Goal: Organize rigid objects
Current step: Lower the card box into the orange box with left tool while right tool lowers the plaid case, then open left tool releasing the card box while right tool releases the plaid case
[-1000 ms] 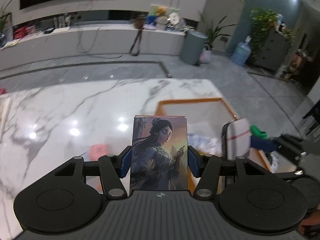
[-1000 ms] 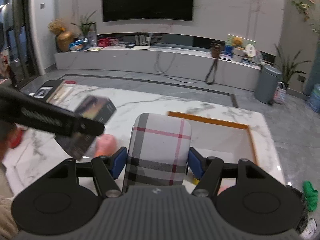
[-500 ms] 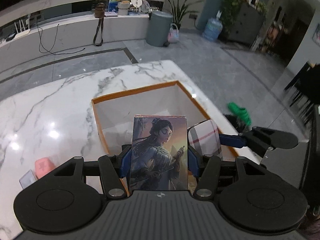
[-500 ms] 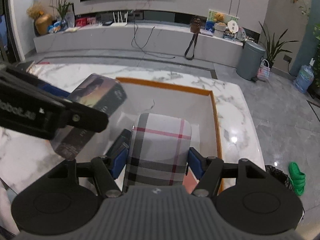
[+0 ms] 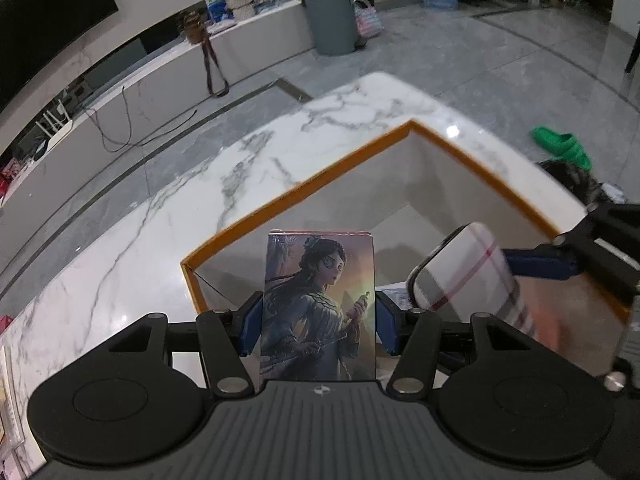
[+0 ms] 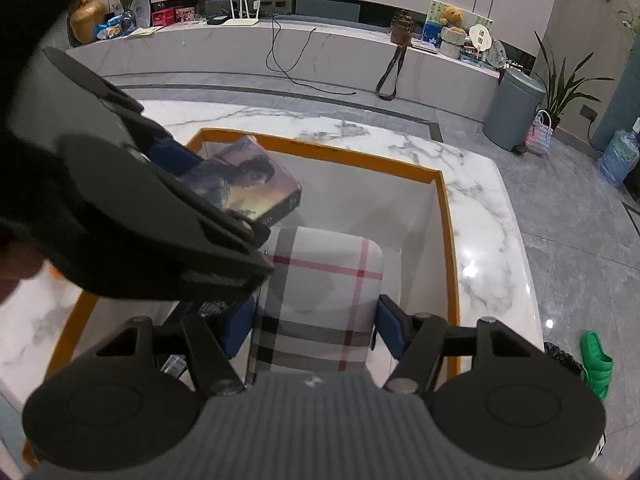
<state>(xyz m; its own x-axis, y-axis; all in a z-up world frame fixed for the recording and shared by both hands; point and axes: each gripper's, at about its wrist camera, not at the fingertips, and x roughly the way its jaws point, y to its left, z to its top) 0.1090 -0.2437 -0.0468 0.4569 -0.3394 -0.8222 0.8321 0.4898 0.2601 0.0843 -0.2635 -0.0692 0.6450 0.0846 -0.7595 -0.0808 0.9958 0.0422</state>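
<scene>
My left gripper (image 5: pixel 318 330) is shut on a picture box (image 5: pixel 319 308) printed with a painted woman; it hangs above the near left corner of an orange-rimmed white box (image 5: pixel 480 162). The picture box also shows in the right wrist view (image 6: pixel 248 186). My right gripper (image 6: pixel 316 322) is shut on a plaid case (image 6: pixel 320 300) of white, black and red checks, held over the orange-rimmed box (image 6: pixel 448 240). The plaid case shows at the right of the left wrist view (image 5: pixel 468 276).
The box sits on a white marble table (image 5: pixel 200 208). The left gripper body (image 6: pixel 152 232) crosses close over the right one. A green slipper (image 6: pixel 596 364) lies on the floor beyond the table's right edge. Small items lie at the box bottom, mostly hidden.
Both grippers have moved forward and lower over the orange-rimmed box, each still holding its object. The left gripper now overlaps the right wrist view more.
</scene>
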